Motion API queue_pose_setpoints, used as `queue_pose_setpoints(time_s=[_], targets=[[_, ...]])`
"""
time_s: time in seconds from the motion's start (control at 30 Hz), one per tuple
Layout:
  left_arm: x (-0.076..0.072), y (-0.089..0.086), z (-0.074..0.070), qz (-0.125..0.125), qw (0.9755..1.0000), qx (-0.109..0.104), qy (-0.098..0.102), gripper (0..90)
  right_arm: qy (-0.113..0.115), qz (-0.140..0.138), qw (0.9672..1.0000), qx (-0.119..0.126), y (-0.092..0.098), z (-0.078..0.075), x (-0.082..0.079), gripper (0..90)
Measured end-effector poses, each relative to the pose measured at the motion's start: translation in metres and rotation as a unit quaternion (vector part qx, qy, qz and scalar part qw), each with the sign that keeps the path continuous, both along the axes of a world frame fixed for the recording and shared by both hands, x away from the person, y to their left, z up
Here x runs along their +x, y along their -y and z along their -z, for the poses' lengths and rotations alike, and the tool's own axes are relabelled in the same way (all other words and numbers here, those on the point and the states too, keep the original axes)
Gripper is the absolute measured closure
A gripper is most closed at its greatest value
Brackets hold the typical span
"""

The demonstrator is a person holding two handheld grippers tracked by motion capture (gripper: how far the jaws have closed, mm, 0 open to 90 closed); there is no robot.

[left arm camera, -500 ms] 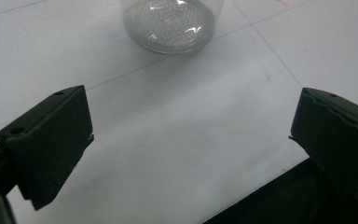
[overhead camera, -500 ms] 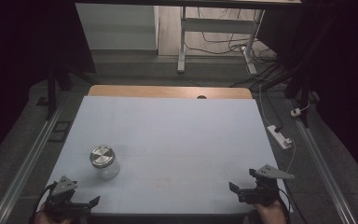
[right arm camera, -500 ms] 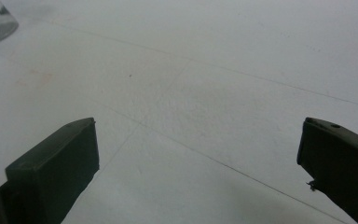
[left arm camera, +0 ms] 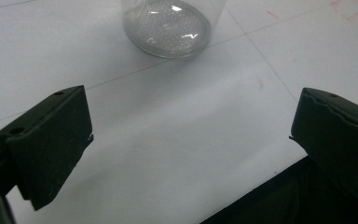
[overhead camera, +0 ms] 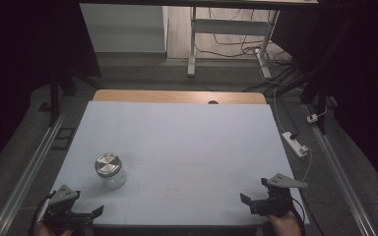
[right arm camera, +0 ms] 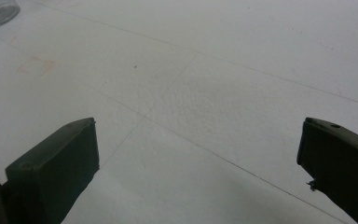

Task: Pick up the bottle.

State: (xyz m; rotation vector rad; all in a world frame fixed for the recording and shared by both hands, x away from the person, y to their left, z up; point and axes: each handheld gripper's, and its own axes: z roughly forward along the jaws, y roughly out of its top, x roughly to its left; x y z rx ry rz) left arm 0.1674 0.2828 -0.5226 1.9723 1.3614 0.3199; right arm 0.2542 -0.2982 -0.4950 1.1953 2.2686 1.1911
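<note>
So there's a pale blue-white mat (overhead camera: 187, 147) covering the tabletop, matte and a bit grainy up close, with thin straight lines scored across it and a faint reddish smudge near the middle. A strip of bare wood (overhead camera: 177, 96) shows along the far edge.

The only thing on it is a small clear glass jar (overhead camera: 110, 170) with a round brushed-metal lid, standing upright near the near-left corner. In the left gripper view you can see its rounded, bumpy glass base sitting flat on the mat.

Left gripper (left arm camera: 191, 140) sits at the near-left corner, near the jar but not touching it, blocky black jaws spread wide with nothing in between. Right gripper (right arm camera: 198, 161) is at the near-right corner, well apart from the jar, jaws equally wide and empty over bare mat.
</note>
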Motion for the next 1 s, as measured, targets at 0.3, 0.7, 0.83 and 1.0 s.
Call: queue_pose_setpoints(time_s=[0.3, 0.7, 0.83, 1.0], targets=[[0.000, 0.001, -0.001, -0.001, 1.0000, 0.001, 0.001, 0.0, -0.001, -0.007, 0.9999, -0.008, -0.002, 0.000, 0.000, 0.0], [0.004, 0.008, -0.008, 0.002, 0.9993, 0.028, 0.025, 0.0, -0.004, -0.011, 0.9997, -0.020, -0.005, 0.001, 0.001, 0.0], [0.009, 0.009, -0.009, 0.013, 0.9988, 0.028, 0.039, 0.0, -0.005, -0.014, 0.9996, -0.026, -0.006, 0.001, 0.001, 0.0], [0.014, 0.007, -0.009, 0.021, 0.9985, 0.015, 0.048, 0.0, -0.005, -0.014, 0.9995, -0.028, -0.006, 0.002, 0.002, 0.0]])
